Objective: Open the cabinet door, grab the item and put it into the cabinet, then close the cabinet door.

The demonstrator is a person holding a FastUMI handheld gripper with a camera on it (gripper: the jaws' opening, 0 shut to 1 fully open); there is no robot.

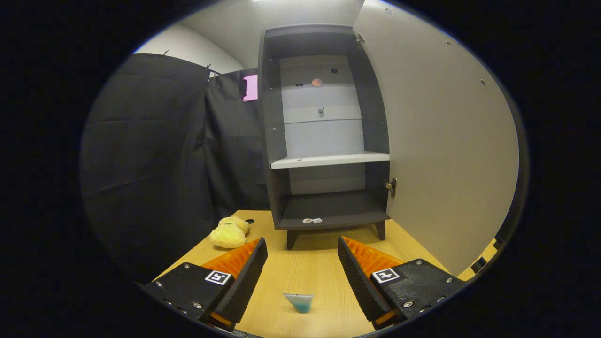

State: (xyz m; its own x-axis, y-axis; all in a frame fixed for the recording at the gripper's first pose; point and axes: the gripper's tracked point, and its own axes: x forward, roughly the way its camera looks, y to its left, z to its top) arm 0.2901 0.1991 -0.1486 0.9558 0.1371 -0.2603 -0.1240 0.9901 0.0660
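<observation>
The cabinet (324, 141) stands at the far edge of the counter (310, 267) with its door (441, 155) swung wide to the right; the pale shelf (328, 160) and the dark floor of the cabinet look ready to take something; the hand-held gripper (303, 256) is open, fingers spread and holding nothing, aimed at the cabinet's base. The item, a yellow plush toy (228, 233), lies near the counter's left edge, ahead of the left finger and outside the gap; closing from here would catch only air, so the gripper likely needs to swing left first. The toy is soft and lumpy; a shallow pinch could slip off. A small blue-tipped piece (299, 302) lies between the fingers and could be knocked aside. The open door stands close on the right; a wide swing might strike it.
</observation>
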